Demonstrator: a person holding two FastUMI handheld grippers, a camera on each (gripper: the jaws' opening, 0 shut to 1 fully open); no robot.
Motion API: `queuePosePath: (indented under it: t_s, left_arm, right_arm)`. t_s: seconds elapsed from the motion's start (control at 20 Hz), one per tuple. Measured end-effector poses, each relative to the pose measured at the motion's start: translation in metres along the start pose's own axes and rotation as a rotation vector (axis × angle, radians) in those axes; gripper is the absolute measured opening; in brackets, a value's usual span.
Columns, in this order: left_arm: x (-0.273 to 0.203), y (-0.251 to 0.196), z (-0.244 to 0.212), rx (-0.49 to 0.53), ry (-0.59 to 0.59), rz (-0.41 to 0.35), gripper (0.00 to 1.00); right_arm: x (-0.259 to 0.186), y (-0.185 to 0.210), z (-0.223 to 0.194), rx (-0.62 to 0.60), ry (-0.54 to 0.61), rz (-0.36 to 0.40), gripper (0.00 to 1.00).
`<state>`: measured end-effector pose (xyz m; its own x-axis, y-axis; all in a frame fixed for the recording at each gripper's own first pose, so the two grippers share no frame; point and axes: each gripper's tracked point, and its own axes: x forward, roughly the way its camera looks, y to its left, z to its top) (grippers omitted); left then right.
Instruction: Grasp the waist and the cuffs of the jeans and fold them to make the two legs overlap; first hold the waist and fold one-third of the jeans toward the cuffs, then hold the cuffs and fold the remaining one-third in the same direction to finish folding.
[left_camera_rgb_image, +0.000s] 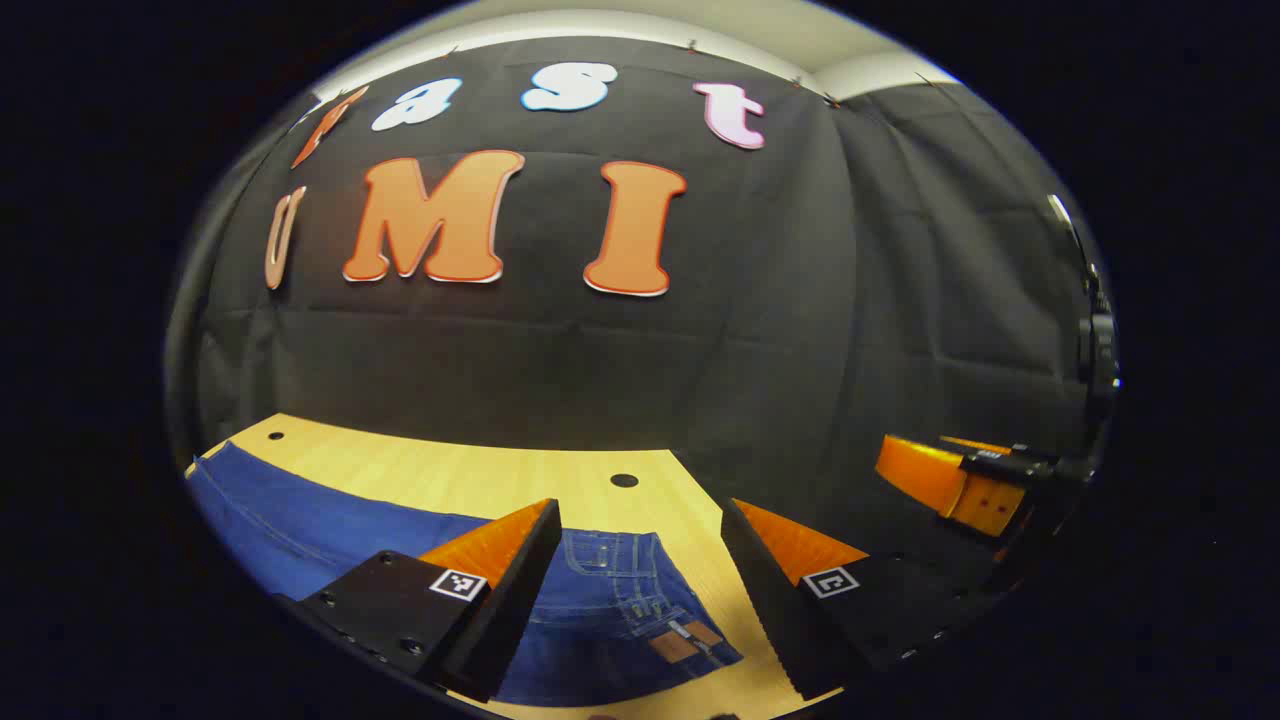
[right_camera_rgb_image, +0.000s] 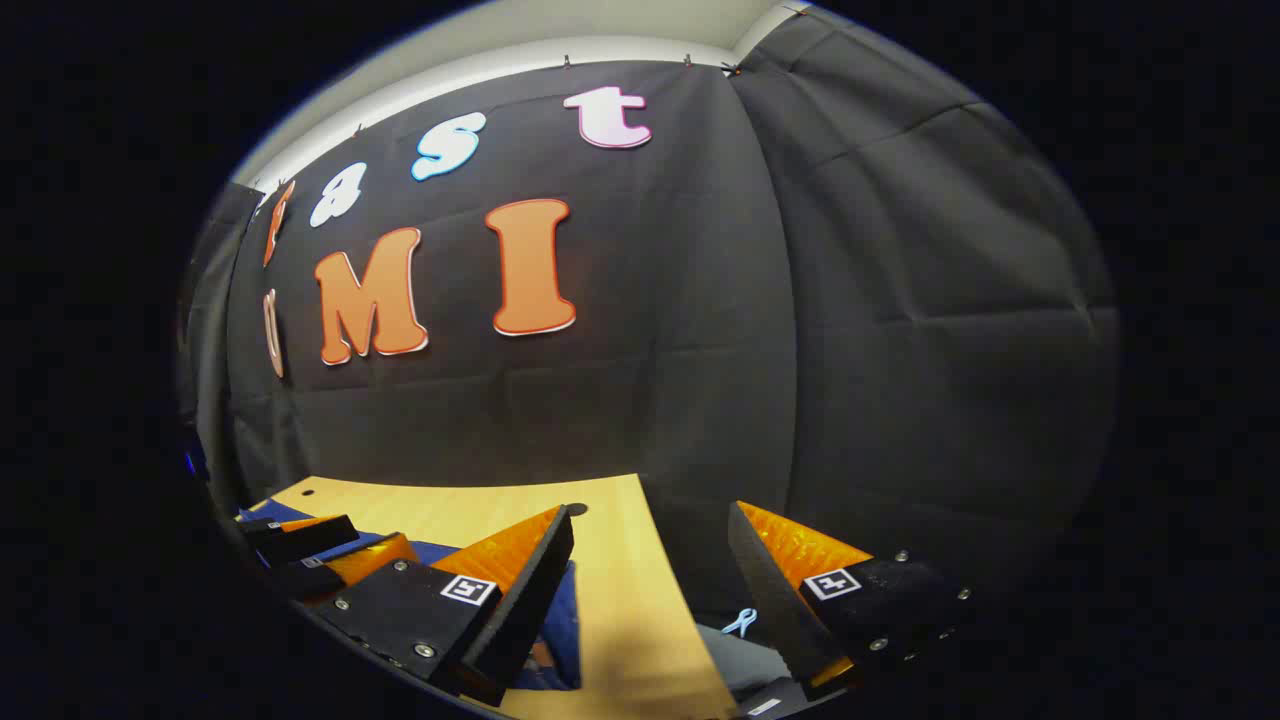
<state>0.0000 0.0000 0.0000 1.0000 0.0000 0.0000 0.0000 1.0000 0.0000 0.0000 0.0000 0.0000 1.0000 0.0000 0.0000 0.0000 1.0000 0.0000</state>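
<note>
Black cloth backs a pale wooden table (left_camera_rgb_image: 420, 470) bearing blue jeans (left_camera_rgb_image: 330, 530), laid flat along its near edge with the waist (left_camera_rgb_image: 620, 600) toward the right edge. Left gripper (left_camera_rgb_image: 640, 560) hovers above the waist, fingers spread wide, holding nothing. Right gripper (right_camera_rgb_image: 650, 590) hangs over the table's right edge, likewise spread and empty. Judged stage: the opening step, no grasp yet made. The next move calls for lowering onto the waistband and closing on it. A brown waistband patch (left_camera_rgb_image: 685, 640) shows; its writing is illegible. Square coded markers (left_camera_rgb_image: 458, 584) sit on the gripper fingers.
</note>
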Motion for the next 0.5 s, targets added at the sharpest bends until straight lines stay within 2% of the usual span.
queuePosePath:
  t_s: [0.05, 0.15, 0.2, 0.25, 0.3, 0.35, 0.4, 0.5]
  left_arm:
    - [-0.02, 0.031, 0.024, -0.043, -0.015, -0.001, 0.99]
    - [-0.046, 0.087, 0.058, -0.049, -0.032, -0.004, 0.99]
    - [-0.057, 0.124, 0.07, -0.039, -0.035, 0.015, 0.98]
    - [-0.069, 0.175, 0.082, -0.039, -0.054, 0.036, 0.98]
    - [-0.082, 0.228, 0.092, -0.038, -0.06, 0.073, 0.98]
    - [-0.101, 0.3, 0.104, -0.023, -0.071, 0.135, 0.98]
    - [-0.11, 0.338, 0.115, -0.007, -0.086, 0.154, 0.98]
    - [-0.124, 0.407, 0.129, 0.012, -0.099, 0.192, 0.98]
  right_arm:
    - [-0.01, 0.023, 0.007, 0.035, 0.022, 0.009, 0.96]
    - [-0.021, 0.067, 0.017, 0.043, 0.019, 0.038, 0.96]
    - [-0.022, 0.082, 0.02, 0.041, 0.015, 0.014, 0.96]
    - [-0.024, 0.102, 0.024, 0.065, 0.023, 0.0, 0.96]
    - [-0.031, 0.139, 0.025, 0.117, 0.032, 0.008, 0.96]
    - [-0.036, 0.164, 0.02, 0.158, 0.049, 0.012, 0.96]
    - [-0.04, 0.183, 0.018, 0.202, 0.06, 0.022, 0.96]
    - [-0.048, 0.211, 0.016, 0.243, 0.054, -0.011, 0.96]
